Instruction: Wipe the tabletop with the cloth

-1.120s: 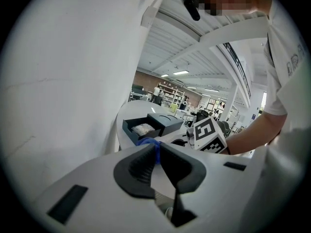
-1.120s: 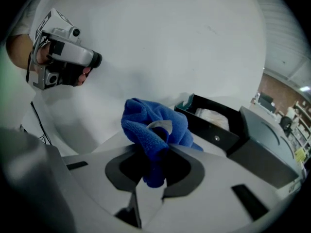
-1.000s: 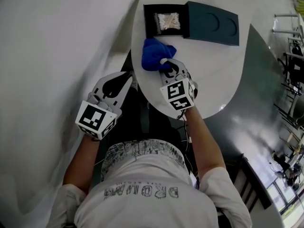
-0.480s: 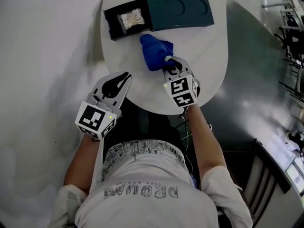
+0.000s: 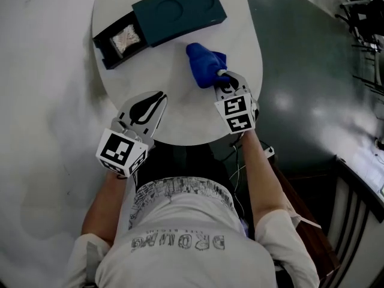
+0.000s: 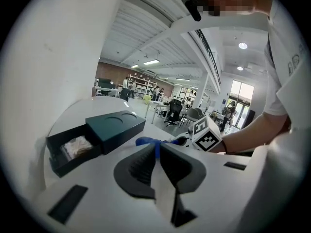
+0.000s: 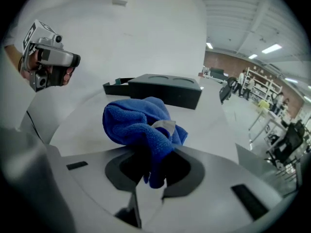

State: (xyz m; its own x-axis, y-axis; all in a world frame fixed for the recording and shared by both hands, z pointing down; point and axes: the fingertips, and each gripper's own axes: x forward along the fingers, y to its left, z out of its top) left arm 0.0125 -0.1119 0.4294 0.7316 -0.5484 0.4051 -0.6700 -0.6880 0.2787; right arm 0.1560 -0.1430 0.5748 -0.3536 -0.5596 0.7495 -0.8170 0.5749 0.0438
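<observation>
A crumpled blue cloth (image 5: 204,65) lies on the white round tabletop (image 5: 150,65), just in front of the dark box's right end. My right gripper (image 5: 221,77) is shut on the cloth's near edge. In the right gripper view the cloth (image 7: 138,123) bunches up ahead of the jaws, and a fold hangs between the pads of that gripper (image 7: 155,165). My left gripper (image 5: 157,98) hovers over the table's near-left edge, shut with nothing in it. In the left gripper view the left gripper (image 6: 156,148) has its jaws together, with the cloth (image 6: 146,141) beyond them.
A dark teal box (image 5: 180,11) sits at the far side, its black drawer (image 5: 123,39) pulled out to the left with white stuff inside. A dark floor lies to the table's right, chair backs (image 5: 360,221) at bottom right. Desks and people fill the hall behind.
The right gripper has dragged the cloth to the right across the tabletop, from under the drawer to under the box's right end. The left gripper stays near the table edge. The head view has swung.
</observation>
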